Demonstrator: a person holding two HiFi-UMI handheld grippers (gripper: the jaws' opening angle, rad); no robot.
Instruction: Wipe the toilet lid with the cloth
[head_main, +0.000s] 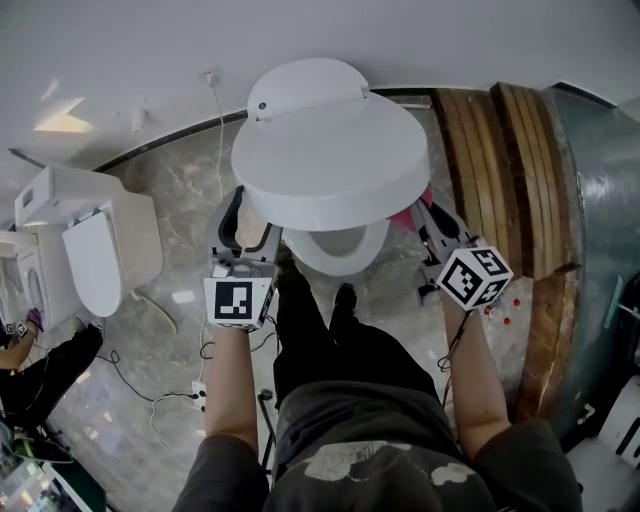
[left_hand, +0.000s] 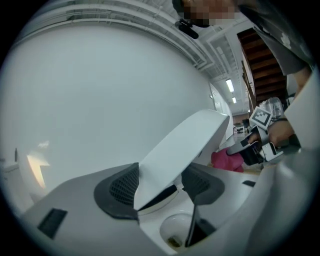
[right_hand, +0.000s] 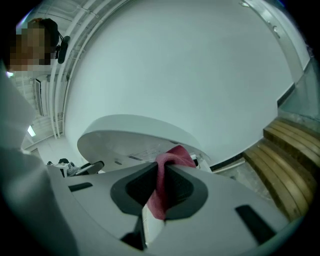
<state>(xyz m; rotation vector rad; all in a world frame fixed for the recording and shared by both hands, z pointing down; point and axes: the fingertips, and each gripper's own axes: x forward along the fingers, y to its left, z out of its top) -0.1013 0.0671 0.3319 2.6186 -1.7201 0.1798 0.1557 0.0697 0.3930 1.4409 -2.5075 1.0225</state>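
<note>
My left gripper (left_hand: 159, 186), jaws wide, grips the edge of the half-raised toilet lid (head_main: 330, 150). My right gripper (right_hand: 161, 196) pinches the pink cloth (right_hand: 169, 157) at the lid's other side.

Toilet lid (head_main: 330, 160) sits half-raised over bowl (head_main: 345, 250), its L edge btwn jaws of L gripper (head_main: 250, 228). R gripper (head_main: 432, 225) pinches cloth (head_main: 408, 218) at lid's R edge. 2nd toilet (head_main: 95, 250) stands well L, wooden steps (head_main: 500, 170) to R.
</note>
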